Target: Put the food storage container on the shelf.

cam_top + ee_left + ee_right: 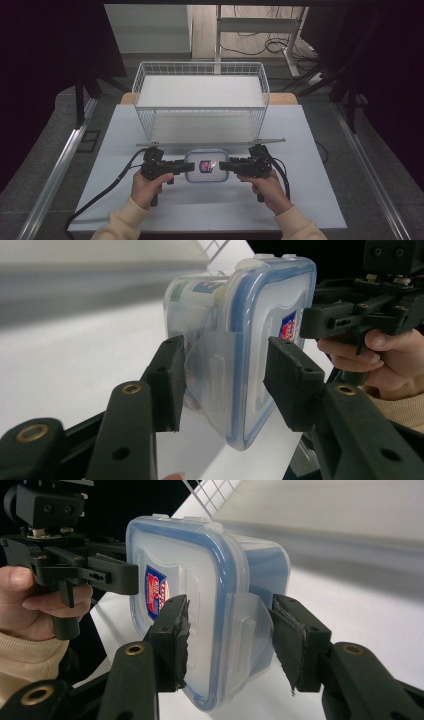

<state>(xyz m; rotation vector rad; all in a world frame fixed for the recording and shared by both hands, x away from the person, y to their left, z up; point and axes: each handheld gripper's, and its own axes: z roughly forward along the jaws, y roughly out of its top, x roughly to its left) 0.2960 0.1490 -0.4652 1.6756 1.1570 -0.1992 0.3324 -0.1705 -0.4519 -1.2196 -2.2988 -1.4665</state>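
Note:
A clear plastic food box [205, 166] with a blue-rimmed lid and a red and blue label hangs between both grippers, just above the white table. My left gripper [189, 166] is shut on its left end. In the left gripper view the jaws [225, 385] clamp the box [250, 330] across lid and base, over a side latch flap. My right gripper [222, 166] is shut on the right end. The right gripper view has its jaws [227, 640] pressing on the lid and base of the box [200, 570]. Something pale lies inside the box.
A white wire basket [200, 64] stands on the table just behind the box, open at the top. The white tabletop [150, 200] stretches to either side and in front of the hands. Black cables trail from both grippers.

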